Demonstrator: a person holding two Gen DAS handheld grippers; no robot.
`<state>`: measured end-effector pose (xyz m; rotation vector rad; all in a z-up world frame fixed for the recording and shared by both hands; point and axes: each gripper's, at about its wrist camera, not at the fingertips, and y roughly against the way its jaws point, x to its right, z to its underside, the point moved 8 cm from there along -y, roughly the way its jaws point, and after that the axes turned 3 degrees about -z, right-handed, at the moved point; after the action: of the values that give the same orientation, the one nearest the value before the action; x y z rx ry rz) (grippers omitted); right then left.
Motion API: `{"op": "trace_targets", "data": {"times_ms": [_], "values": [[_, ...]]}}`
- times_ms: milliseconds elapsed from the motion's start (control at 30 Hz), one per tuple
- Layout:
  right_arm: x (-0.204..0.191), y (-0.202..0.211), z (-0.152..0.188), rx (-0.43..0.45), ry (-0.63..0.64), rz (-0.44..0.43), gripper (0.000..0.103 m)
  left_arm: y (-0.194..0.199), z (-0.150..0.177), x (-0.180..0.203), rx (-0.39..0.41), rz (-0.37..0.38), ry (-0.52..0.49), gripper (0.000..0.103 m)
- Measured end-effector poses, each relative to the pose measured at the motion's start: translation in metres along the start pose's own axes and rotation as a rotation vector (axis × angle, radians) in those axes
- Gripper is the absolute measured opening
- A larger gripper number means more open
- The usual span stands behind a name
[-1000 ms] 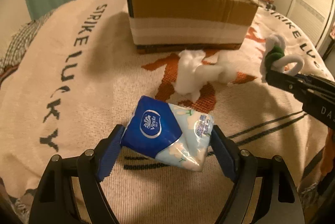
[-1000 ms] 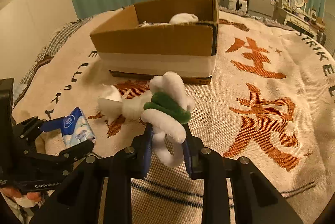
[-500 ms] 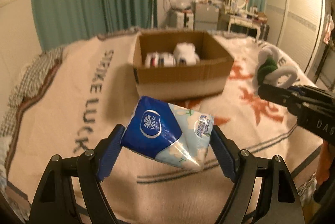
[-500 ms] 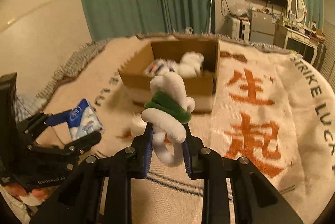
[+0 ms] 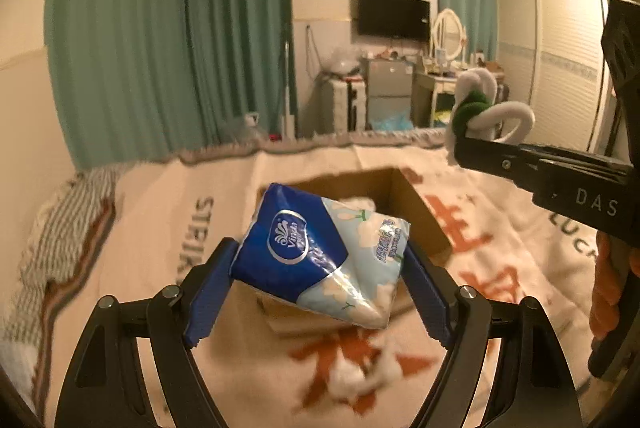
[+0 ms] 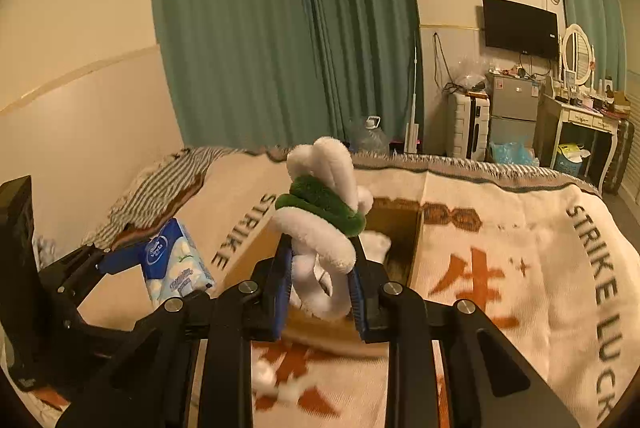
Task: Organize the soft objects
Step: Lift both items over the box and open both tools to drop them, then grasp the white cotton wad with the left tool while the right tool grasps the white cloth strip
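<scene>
My left gripper [image 5: 320, 256] is shut on a blue and pale tissue pack [image 5: 320, 252] and holds it in the air in front of the open cardboard box [image 5: 416, 212]. My right gripper [image 6: 318, 268] is shut on a white plush toy with a green band [image 6: 320, 212], also held high above the box [image 6: 396, 228]. The tissue pack also shows in the right wrist view [image 6: 174, 264], and the plush in the left wrist view [image 5: 480, 108]. White soft items lie inside the box.
A clump of white cotton [image 5: 360, 376] lies on the printed bedspread [image 5: 160, 212] in front of the box. Green curtains [image 6: 280, 28], a TV [image 6: 520, 24], a small fridge and a dresser stand beyond the bed's far edge.
Both grippers have risen and tilted up with their loads. The box now sits lower in both views and the room behind shows. Neither grip has changed.
</scene>
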<state>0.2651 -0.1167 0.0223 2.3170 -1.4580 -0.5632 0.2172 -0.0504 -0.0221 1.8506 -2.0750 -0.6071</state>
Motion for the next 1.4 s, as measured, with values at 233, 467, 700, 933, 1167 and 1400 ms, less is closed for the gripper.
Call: {"op": "trace_targets", "data": {"times_ms": [233, 467, 700, 933, 1167, 1400], "values": [[0.029, -0.047, -0.033, -0.007, -0.021, 0.007, 0.025, -0.057, -0.04, -0.005, 0.038, -0.026, -0.023, 0.081], [0.058, -0.113, -0.024, -0.084, -0.039, 0.033, 0.025, -0.122, -0.04, -0.011, -0.013, -0.046, -0.048, 0.081], [0.082, -0.159, 0.007, -0.16, -0.041, 0.06, 0.025, -0.168, -0.024, -0.015, -0.078, -0.065, -0.068, 0.081], [0.092, -0.163, 0.008, -0.159, -0.057, 0.085, 0.037, -0.173, -0.018, -0.018, -0.124, -0.107, -0.057, 0.083], [0.073, -0.116, -0.021, -0.103, -0.023, 0.112, 0.061, -0.128, -0.043, -0.017, -0.076, -0.165, -0.074, 0.09], [0.041, -0.023, -0.067, 0.011, 0.027, 0.137, 0.066, -0.039, -0.088, -0.023, 0.053, -0.17, -0.049, 0.09]]}}
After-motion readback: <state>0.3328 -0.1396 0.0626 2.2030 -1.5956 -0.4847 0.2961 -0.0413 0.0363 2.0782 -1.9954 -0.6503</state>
